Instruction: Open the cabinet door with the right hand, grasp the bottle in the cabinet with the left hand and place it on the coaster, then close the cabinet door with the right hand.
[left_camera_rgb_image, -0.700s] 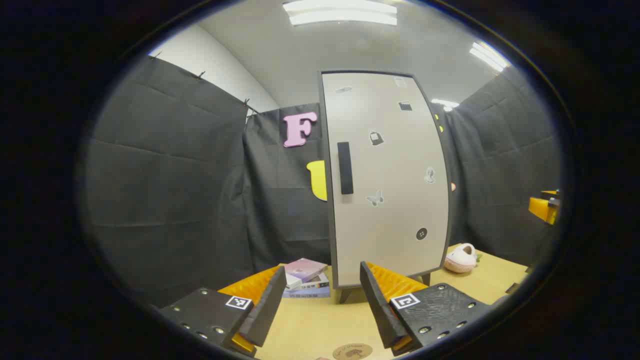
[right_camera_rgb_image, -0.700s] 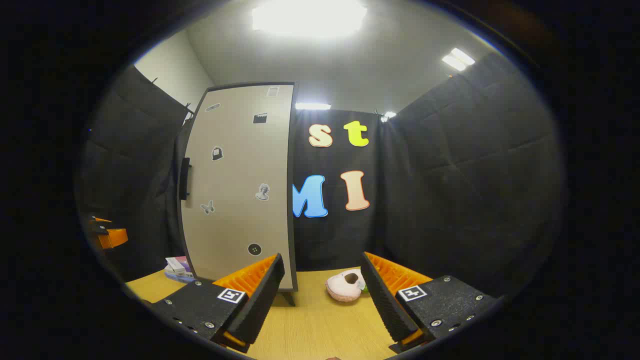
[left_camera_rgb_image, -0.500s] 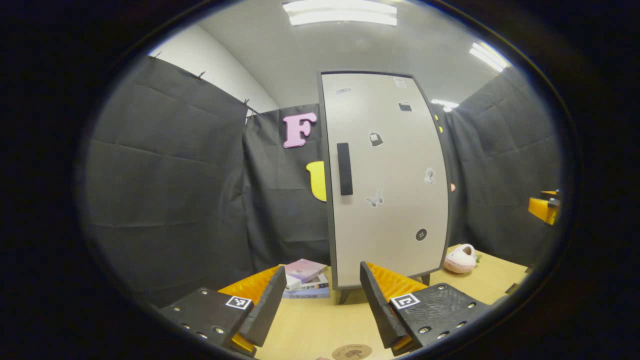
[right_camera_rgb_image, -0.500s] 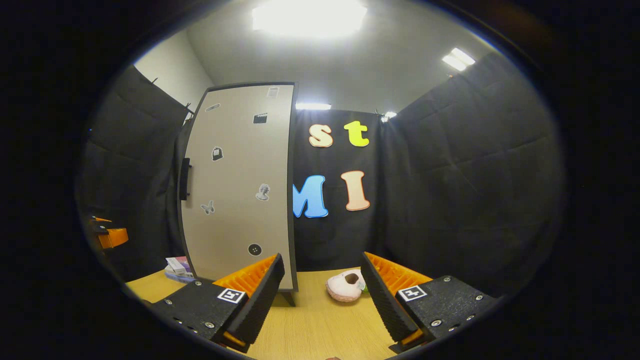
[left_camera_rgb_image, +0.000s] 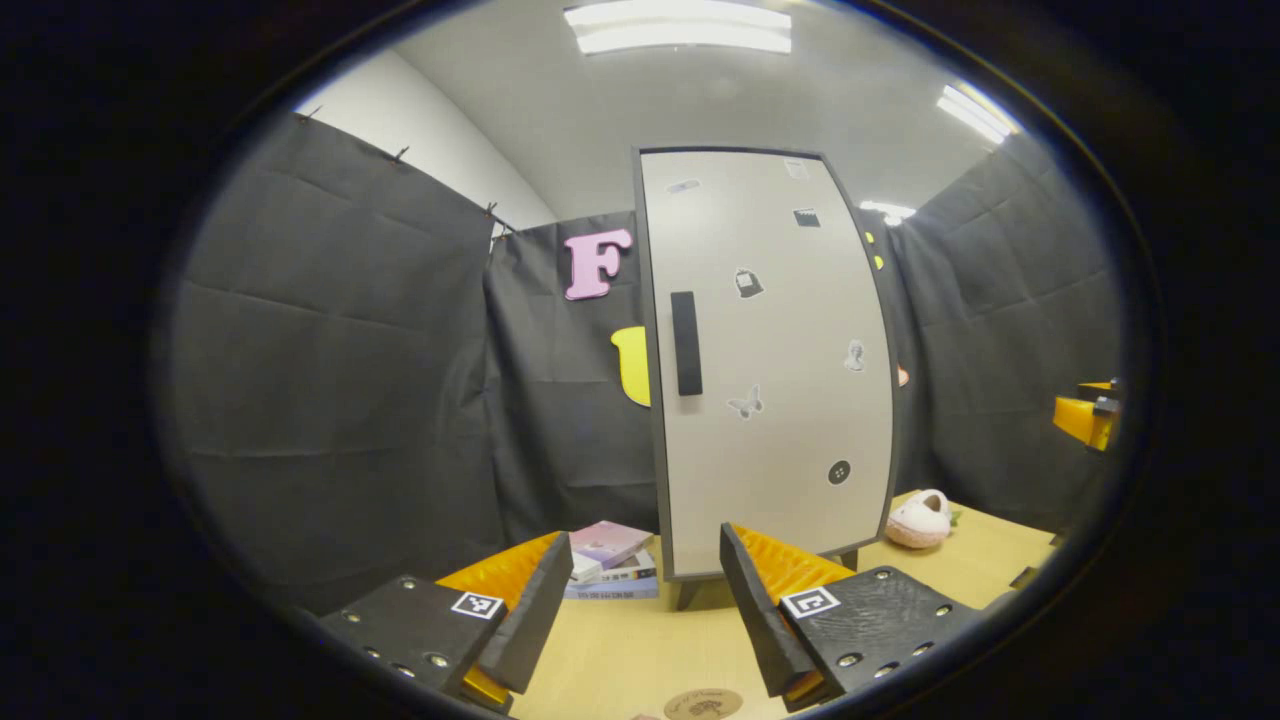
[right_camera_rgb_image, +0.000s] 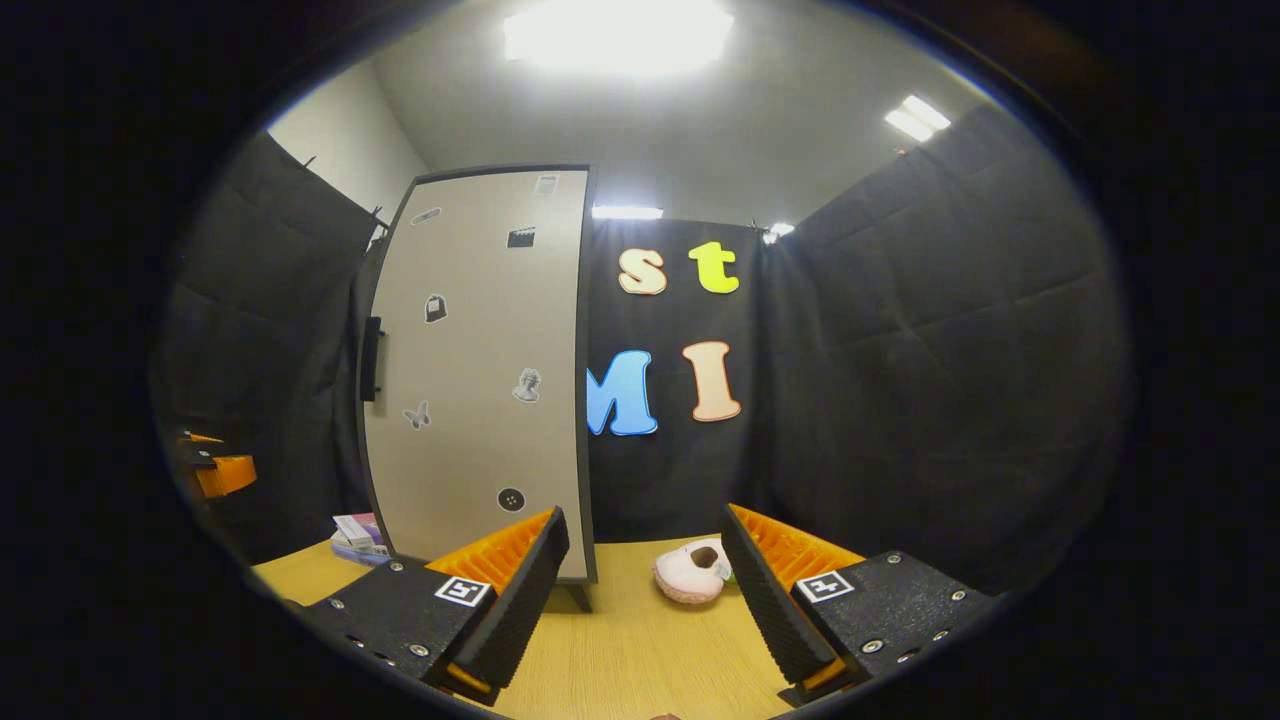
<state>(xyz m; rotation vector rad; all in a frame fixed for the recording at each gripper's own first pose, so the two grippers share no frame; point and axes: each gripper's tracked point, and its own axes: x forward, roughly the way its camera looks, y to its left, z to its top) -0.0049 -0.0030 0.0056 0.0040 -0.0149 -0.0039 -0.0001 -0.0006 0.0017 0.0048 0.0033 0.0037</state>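
A tall pale cabinet (left_camera_rgb_image: 770, 420) with a dark frame stands on the wooden table, its door closed. A black vertical handle (left_camera_rgb_image: 686, 343) sits near the door's left edge; the same handle (right_camera_rgb_image: 371, 358) appears edge-on in the right gripper view, on the cabinet (right_camera_rgb_image: 480, 400). The bottle is hidden behind the door. A round brown coaster (left_camera_rgb_image: 704, 703) lies on the table just ahead of my left gripper (left_camera_rgb_image: 640, 600), which is open and holds nothing. My right gripper (right_camera_rgb_image: 645, 590) is open too, well short of the cabinet. It also appears as an orange piece, the right gripper (left_camera_rgb_image: 1085, 415), at the far right.
A stack of books (left_camera_rgb_image: 612, 565) lies left of the cabinet's foot. A pink plush slipper (left_camera_rgb_image: 920, 517) rests on the table to the cabinet's right, the same slipper (right_camera_rgb_image: 692, 572) showing between my right fingers. Black cloth walls close in on all sides.
The left gripper view has shifted slightly, so the cabinet sits a little lower and further left. The right gripper view is nearly unchanged. Both grippers stay open.
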